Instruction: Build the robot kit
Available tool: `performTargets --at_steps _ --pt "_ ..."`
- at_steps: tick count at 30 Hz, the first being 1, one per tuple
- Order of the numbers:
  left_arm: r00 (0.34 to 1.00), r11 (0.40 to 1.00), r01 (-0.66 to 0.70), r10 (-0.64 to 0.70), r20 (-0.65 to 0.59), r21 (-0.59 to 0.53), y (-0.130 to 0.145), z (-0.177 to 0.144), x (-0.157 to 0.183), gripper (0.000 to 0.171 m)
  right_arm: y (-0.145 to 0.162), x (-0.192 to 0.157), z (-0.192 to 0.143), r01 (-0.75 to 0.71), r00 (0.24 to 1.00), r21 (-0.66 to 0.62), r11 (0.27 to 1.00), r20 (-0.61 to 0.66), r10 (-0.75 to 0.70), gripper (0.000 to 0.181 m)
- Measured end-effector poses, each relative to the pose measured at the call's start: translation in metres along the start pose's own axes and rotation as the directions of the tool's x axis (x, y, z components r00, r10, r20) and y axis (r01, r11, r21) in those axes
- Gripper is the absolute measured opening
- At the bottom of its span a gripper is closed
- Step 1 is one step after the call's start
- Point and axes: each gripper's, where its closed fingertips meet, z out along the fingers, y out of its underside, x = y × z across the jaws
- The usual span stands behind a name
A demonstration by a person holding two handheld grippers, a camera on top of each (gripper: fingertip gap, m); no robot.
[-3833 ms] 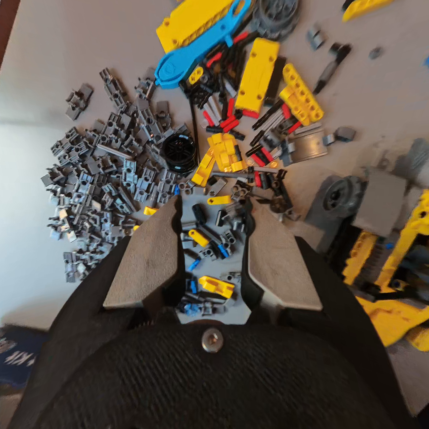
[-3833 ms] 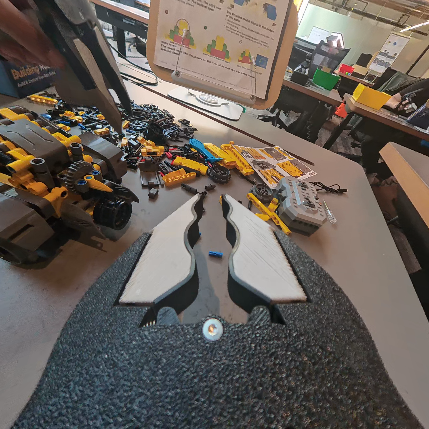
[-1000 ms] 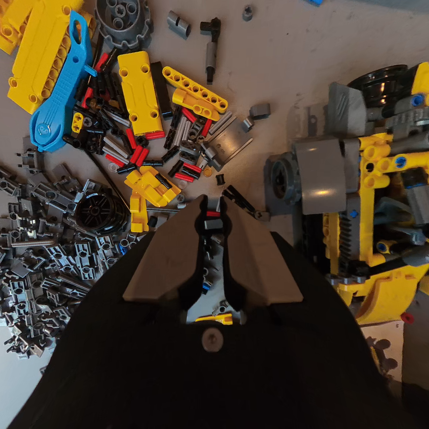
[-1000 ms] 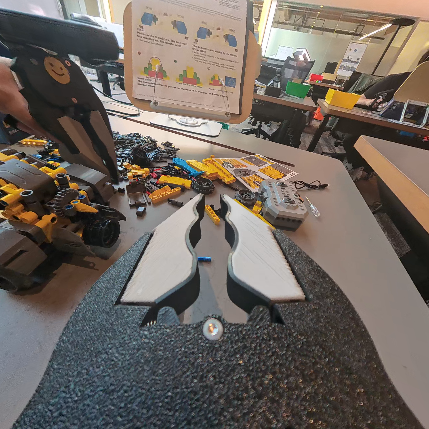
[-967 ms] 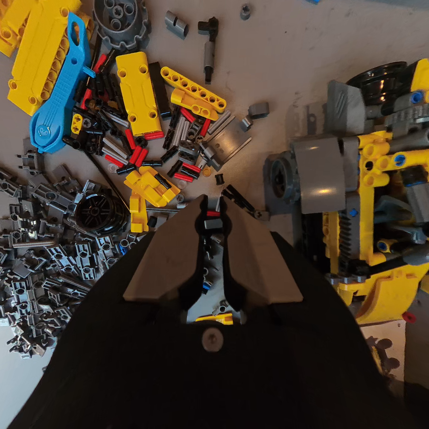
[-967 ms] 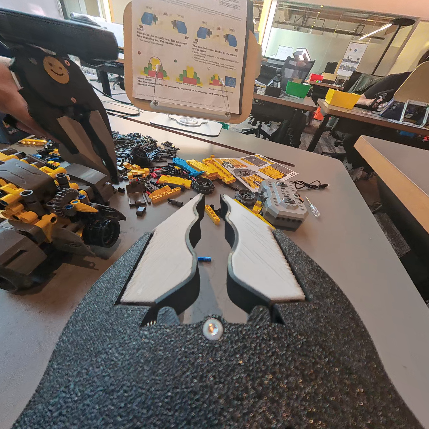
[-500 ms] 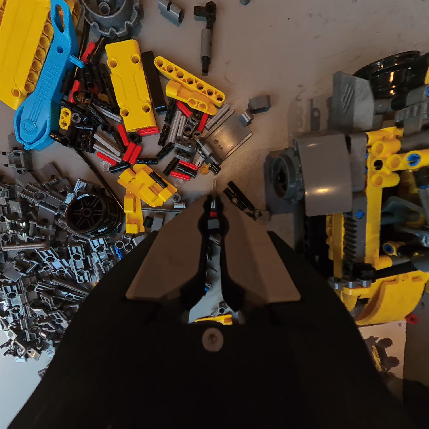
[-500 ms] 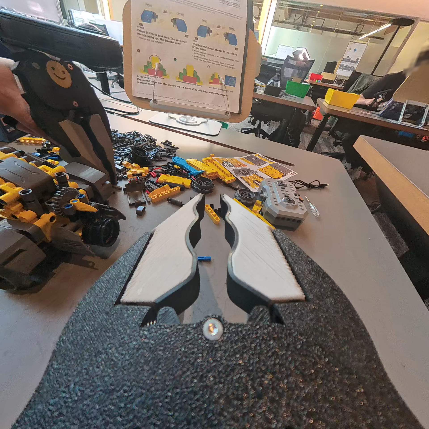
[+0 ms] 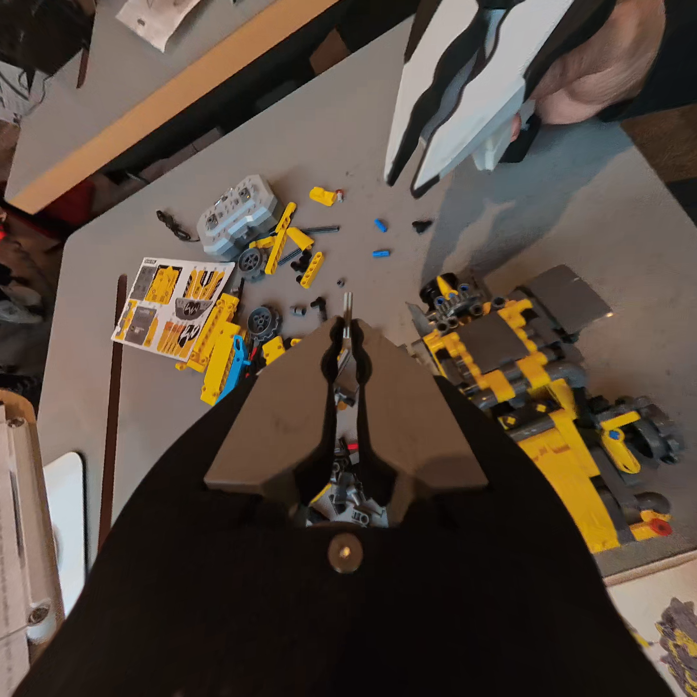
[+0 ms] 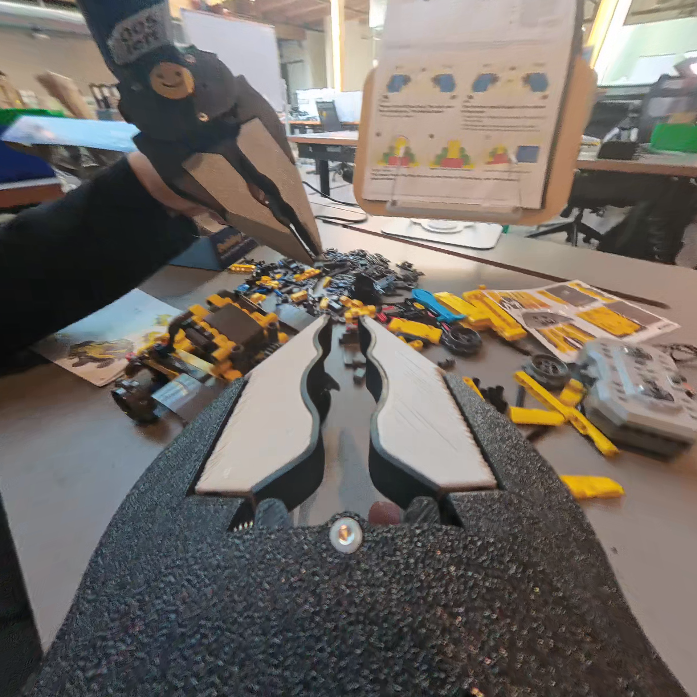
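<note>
Left claw (image 9: 347, 325) pinched shut on a thin grey pin (image 9: 347, 307), up over the desk (image 9: 565, 226) betw. loose bricks and the yellow model (image 9: 528, 377). Right claw (image 10: 344, 320) empty, slightly open, above desk. Printed sticker sheet (image 9: 171, 301) and instruction board (image 10: 471, 113) w/ text nearby.

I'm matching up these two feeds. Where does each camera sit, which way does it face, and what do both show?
Left wrist view: on the left gripper, high up, looking down on the table; its fingers pinch a grey pin; the right gripper and a hand show top right.
Right wrist view: on the right gripper, low, looking across the table; the left gripper and a sleeve show upper left.
Shared: yellow model, sticker sheet, grey hub.
</note>
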Motion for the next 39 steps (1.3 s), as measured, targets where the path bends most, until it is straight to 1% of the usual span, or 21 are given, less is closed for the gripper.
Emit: performTargets --at_steps 2,4,6,8,12,14,21,26,29,32,35,39 --pt "0.998 0.998 -0.058 0.058 -0.015 -0.013 -0.007 0.001 0.01 0.0 -0.014 -0.018 0.008 0.055 0.998 -0.001 0.999 0.04 -0.055 0.011" --pt "0.993 0.993 -0.107 0.105 -0.046 -0.04 -0.008 0.003 0.021 0.0 -0.019 -0.03 0.016 0.104 0.993 -0.031 0.994 0.066 -0.102 0.012" --pt "0.989 0.988 -0.142 0.138 -0.059 -0.06 -0.01 0.005 0.028 0.0 -0.016 -0.037 0.023 0.152 0.986 -0.072 0.986 0.082 -0.146 0.012" --pt "0.984 0.985 -0.164 0.159 -0.076 -0.056 -0.014 0.006 0.034 0.0 -0.008 -0.041 0.027 0.187 0.98 -0.114 0.976 0.093 -0.177 0.011" --pt "0.976 0.978 -0.2 0.194 -0.103 -0.061 -0.016 0.006 0.042 0.0 -0.001 -0.044 0.029 0.23 0.971 -0.155 0.961 0.097 -0.217 0.003" --pt "0.974 0.978 -0.2 0.192 -0.116 -0.059 -0.016 0.007 0.045 0.0 0.001 -0.044 0.028 0.242 0.969 -0.167 0.956 0.092 -0.229 0.0" --pt "0.966 0.973 -0.224 0.214 -0.142 -0.062 -0.019 0.011 0.053 0.0 0.004 -0.049 0.024 0.275 0.96 -0.195 0.942 0.102 -0.259 0.0" --pt "0.966 0.969 -0.231 0.218 -0.136 -0.09 -0.016 0.013 0.052 0.0 -0.008 -0.039 0.014 0.298 0.955 -0.195 0.935 0.071 -0.289 0.007" --pt "0.97 0.97 -0.221 0.207 -0.131 -0.104 -0.013 0.015 0.05 0.0 -0.017 -0.03 0.006 0.269 0.963 -0.188 0.945 0.054 -0.263 0.011" --pt "0.968 0.967 -0.226 0.21 -0.136 -0.12 -0.011 0.018 0.051 0.0 -0.011 -0.033 0.003 0.254 0.967 -0.227 0.94 0.087 -0.24 0.015" --pt "0.967 0.964 -0.233 0.214 -0.141 -0.131 -0.009 0.019 0.052 0.0 0.001 -0.036 0.002 0.323 0.946 -0.28 0.904 0.093 -0.309 0.015" --pt "0.967 0.964 -0.231 0.212 -0.143 -0.133 -0.009 0.017 0.052 0.0 0.01 -0.047 0.006 0.318 0.948 -0.28 0.906 0.115 -0.297 0.015"
